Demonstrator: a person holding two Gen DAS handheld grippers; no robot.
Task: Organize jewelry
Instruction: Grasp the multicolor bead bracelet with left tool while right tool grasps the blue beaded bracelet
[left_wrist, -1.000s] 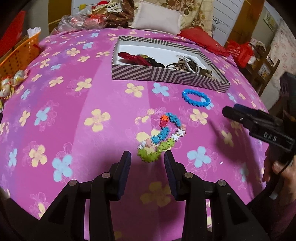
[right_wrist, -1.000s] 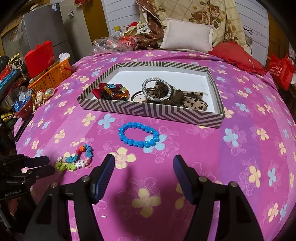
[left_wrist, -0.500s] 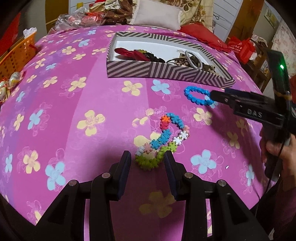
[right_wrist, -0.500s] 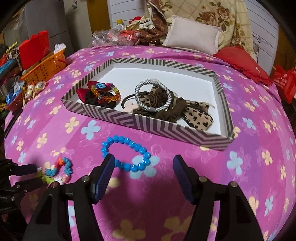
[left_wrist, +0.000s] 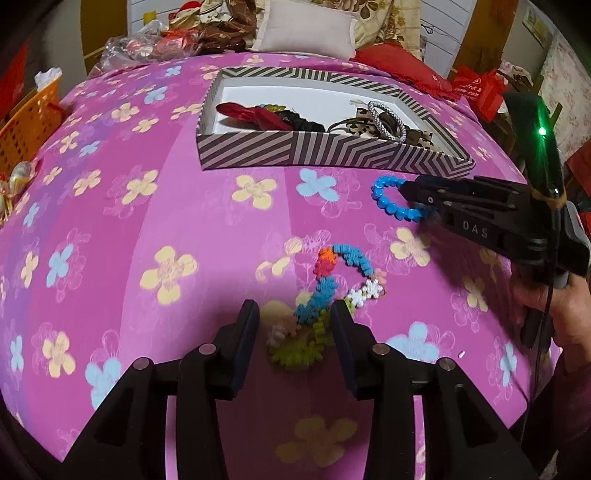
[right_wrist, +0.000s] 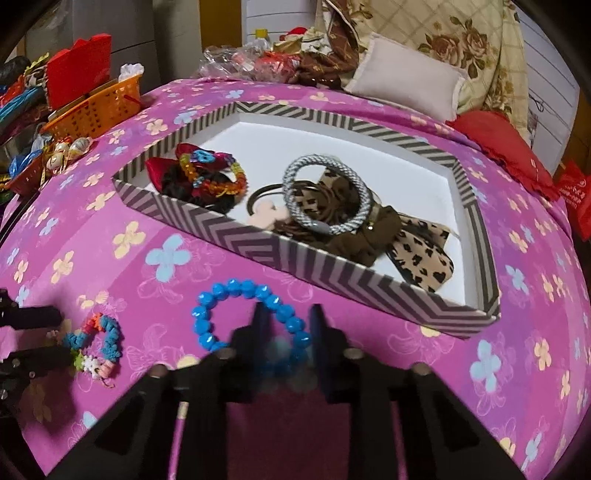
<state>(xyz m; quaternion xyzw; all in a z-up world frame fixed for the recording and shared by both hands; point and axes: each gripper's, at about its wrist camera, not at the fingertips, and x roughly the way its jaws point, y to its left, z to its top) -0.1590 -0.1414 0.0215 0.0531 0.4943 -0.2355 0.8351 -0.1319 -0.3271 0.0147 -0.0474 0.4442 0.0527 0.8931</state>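
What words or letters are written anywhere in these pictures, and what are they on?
"DAS": pale letters on the side of the black right gripper, seen from the left wrist view.

Red gift bag at the back right: a round light emblem and a line of print, too small to read.

Red bag at the right edge of the right wrist view: a faint round mark, too blurred to read.

Nothing else is readable.

The striped box (right_wrist: 332, 266) rests on the bedspread (left_wrist: 155, 206) and serves as the reference. In front of its near wall lies the beaded bracelet (right_wrist: 229, 314); the right gripper (right_wrist: 286, 325) straddles that bracelet's near side. Further from the box, to the front-left of it, lies the flower bracelet (left_wrist: 325, 291), its near end between the fingers of the left gripper (left_wrist: 293, 332). Inside the box, hair ties (right_wrist: 325, 199) lie right of a scrunchie pile (right_wrist: 199, 177). Behind the box sits a pillow (right_wrist: 406, 81); to its left, a basket (right_wrist: 96, 107).
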